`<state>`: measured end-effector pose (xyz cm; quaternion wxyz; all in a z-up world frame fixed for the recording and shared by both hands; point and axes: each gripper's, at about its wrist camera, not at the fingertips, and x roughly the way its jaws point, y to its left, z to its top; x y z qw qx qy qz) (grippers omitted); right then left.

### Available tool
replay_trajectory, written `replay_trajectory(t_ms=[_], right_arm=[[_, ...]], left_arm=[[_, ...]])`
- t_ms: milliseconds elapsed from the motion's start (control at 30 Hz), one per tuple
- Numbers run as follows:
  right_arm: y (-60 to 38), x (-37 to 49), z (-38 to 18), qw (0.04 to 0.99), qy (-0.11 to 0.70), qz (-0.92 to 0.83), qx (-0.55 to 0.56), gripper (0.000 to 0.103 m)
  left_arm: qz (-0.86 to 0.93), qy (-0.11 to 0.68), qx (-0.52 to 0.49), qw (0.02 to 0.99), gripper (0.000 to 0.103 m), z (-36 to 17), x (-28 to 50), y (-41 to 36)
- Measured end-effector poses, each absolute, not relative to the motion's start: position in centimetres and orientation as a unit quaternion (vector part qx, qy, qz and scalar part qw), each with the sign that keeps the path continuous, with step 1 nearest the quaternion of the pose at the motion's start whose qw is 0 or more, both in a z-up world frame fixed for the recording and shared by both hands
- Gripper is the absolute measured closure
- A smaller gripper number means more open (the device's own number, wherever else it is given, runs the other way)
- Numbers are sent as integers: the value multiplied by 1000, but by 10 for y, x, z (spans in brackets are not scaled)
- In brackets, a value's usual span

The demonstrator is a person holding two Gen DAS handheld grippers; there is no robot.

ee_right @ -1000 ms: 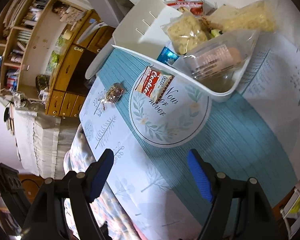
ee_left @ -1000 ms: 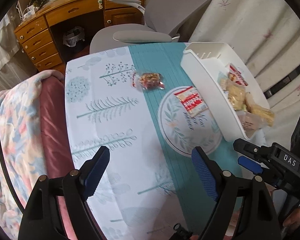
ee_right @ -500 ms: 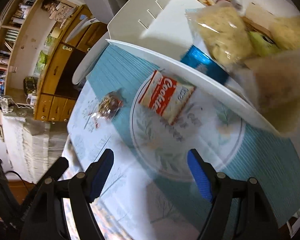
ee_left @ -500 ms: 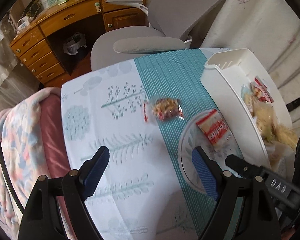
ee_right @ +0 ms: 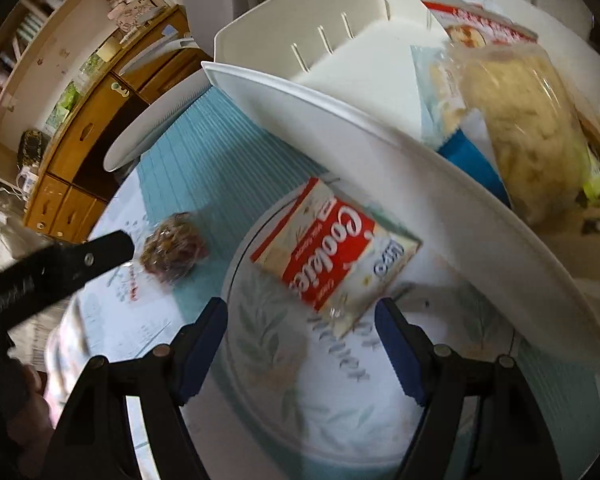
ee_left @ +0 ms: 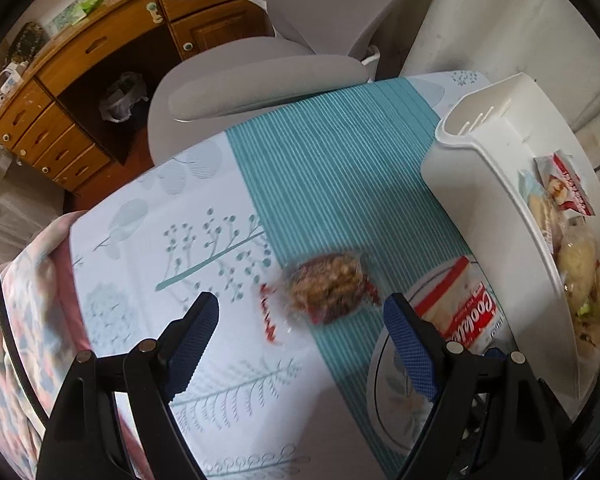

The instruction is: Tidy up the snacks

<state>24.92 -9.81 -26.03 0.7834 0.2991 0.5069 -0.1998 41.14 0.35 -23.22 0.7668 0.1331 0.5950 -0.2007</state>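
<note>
A clear packet of brown nut snack [ee_left: 324, 292] lies on the tablecloth, just ahead of my open, empty left gripper [ee_left: 300, 340]. It also shows in the right wrist view [ee_right: 174, 246]. A red and white cookie packet [ee_right: 336, 250] lies on the round leaf print, just ahead of my open, empty right gripper [ee_right: 300, 344]. It also shows in the left wrist view [ee_left: 466, 308]. A white basket [ee_left: 476, 200] to the right holds several snack packets. In the right wrist view its rim [ee_right: 380, 136] runs just beyond the cookie packet.
A grey office chair [ee_left: 260, 80] stands at the table's far edge, with a wooden desk [ee_left: 100, 52] behind it. A floral blanket [ee_left: 16, 320] lies along the table's left side. The left tool's black arm [ee_right: 52, 276] reaches in at the left of the right wrist view.
Both grippers have moved forward and down towards the table. The nut packet now lies close to the left fingers, the cookie packet close to the right fingers. Both stay open.
</note>
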Motion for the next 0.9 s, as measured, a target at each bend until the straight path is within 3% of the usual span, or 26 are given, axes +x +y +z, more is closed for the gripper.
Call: replay_trajectory(t_ms=[600,667,900], right_arm=[[-93,261,-273,833,454,-238,208,27],[-94,262,-273,838,449,-237,200,36],[-95,260,-272,850,437,-220,197,56]], left_arm=[[-199,631,121,739,19,-277,425,-8],[-191,634,120,740,26,-281,427,-9],[-190,638,100,739,27,-284,431,-4]])
